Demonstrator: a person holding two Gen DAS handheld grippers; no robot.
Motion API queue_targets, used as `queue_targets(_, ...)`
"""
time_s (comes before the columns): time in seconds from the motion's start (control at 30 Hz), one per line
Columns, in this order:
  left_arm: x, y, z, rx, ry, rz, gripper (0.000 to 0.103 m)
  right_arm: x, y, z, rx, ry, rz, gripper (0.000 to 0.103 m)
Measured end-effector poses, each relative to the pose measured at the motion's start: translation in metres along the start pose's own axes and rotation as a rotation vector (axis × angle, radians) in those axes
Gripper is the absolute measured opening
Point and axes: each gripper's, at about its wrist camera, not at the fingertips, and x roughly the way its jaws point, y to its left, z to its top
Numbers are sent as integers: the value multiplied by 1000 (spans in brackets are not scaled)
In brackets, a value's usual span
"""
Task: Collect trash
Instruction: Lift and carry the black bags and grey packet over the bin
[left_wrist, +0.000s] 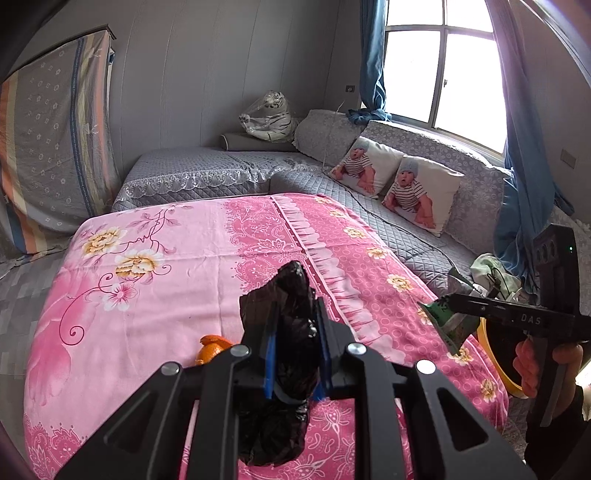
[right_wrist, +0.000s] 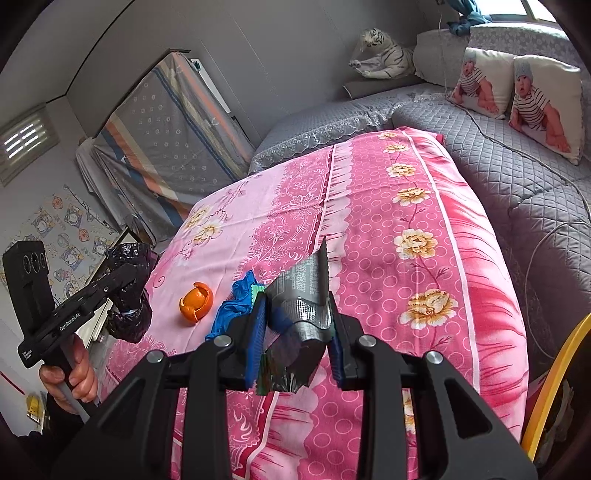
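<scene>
while the black bag is pinched between the blue pads of the left gripper, its crumpled top sticks up past the fingertips and the rest hangs below them, above the pink cloth. the right gripper is clamped on a silver wrapper (green on its outer face in the left view), the serrated edge pointing up between the pads and the torn end drooping beneath. on the cloth, just left of the right gripper's left pad, lies a crumpled blue scrap, and left of that, a little apart, an orange peel curled open. the peel shows in the left view too, partly hidden behind the gripper frame. a hand grips each tool's handle at the frame edges. beyond the cloth runs a grey quilted sofa with two printed pillows, a plush tiger in the corner, and blue curtains by the window. a yellow rim curves at the lower right of the right view.
</scene>
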Motion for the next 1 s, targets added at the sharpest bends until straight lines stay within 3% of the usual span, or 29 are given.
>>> queue_targets(0.17, -8, -31, -1, 29, -36, -10, 17, -23, -5, -7, 27, -42, 5, 28)
queue_targets(0.4, -19, -82, 3, 74, -82, -62, 17, -78, -28, -24, 102, -169, -18, 28)
queue_targets(1.0, -12, -221, 17, 232, -95, -260, 17, -223, -116, -65, 272, -443, -248, 28)
